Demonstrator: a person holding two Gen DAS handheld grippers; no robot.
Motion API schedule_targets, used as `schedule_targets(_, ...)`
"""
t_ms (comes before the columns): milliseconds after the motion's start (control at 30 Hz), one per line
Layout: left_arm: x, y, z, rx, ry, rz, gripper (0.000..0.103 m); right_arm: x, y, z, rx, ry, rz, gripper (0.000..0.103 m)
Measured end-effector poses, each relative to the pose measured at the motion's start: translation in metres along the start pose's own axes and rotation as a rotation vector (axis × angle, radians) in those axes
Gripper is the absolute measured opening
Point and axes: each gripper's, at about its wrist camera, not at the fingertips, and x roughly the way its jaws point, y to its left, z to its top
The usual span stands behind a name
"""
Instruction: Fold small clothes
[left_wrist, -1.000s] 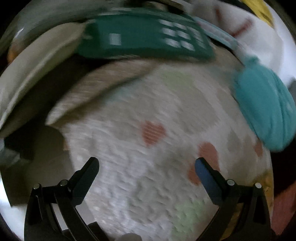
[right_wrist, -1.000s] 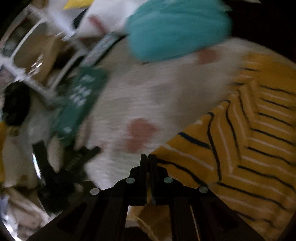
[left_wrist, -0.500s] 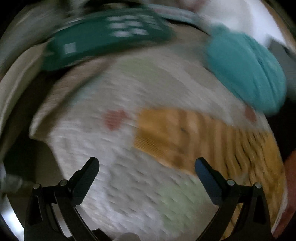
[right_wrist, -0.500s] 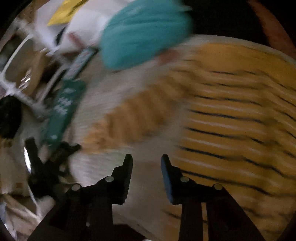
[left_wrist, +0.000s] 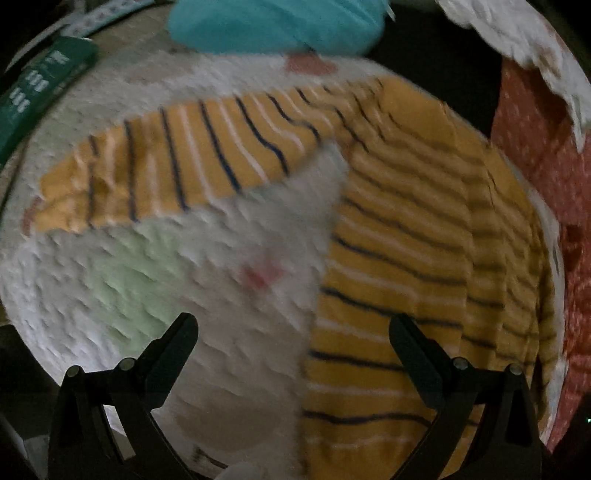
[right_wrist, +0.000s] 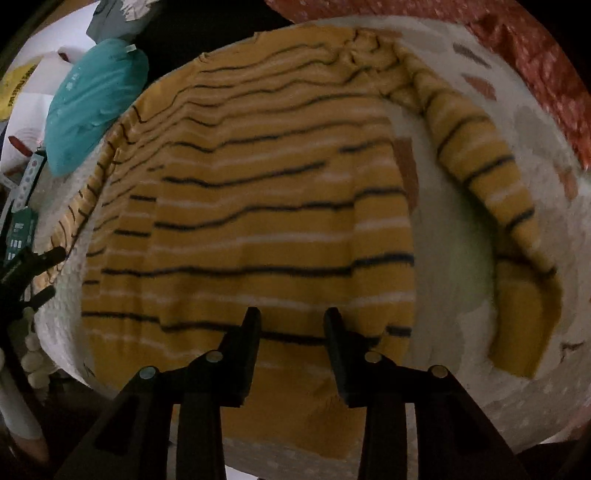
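A small yellow sweater (right_wrist: 258, 206) with dark and white stripes lies spread flat on a white quilted blanket (right_wrist: 454, 236) with coloured patches. In the left wrist view the sweater (left_wrist: 406, 240) fills the right half, one sleeve (left_wrist: 177, 166) stretched out to the left. My left gripper (left_wrist: 291, 332) is wide open and empty above the blanket (left_wrist: 147, 280) beside the sweater's edge. My right gripper (right_wrist: 291, 325) is open and empty over the sweater's hem. The other sleeve (right_wrist: 491, 192) lies to the right.
A folded teal garment (right_wrist: 96, 107) lies at the blanket's far edge, also in the left wrist view (left_wrist: 273, 22). A green box (left_wrist: 33, 92) lies at the left. Red patterned fabric (left_wrist: 539, 155) lies to the right. The left gripper's fingers (right_wrist: 33, 266) show at the left edge.
My right gripper let go of the sweater and opened. The sweater now lies spread out. Both views have swung toward the sweater.
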Motion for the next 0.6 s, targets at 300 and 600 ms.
schedule_targets(300, 0.03, -0.035, -0.042, 0.116, 0.035, 0.142, 0.103, 0.007, 0.006, -0.013, -0.026, -0.046, 0.149, 0.084)
schedule_targets(600, 0.014, -0.036, -0.093, 0.081, 0.007, 0.126, 0.103, 0.01, -0.005, -0.02, 0.053, -0.121, 0.324, 0.103)
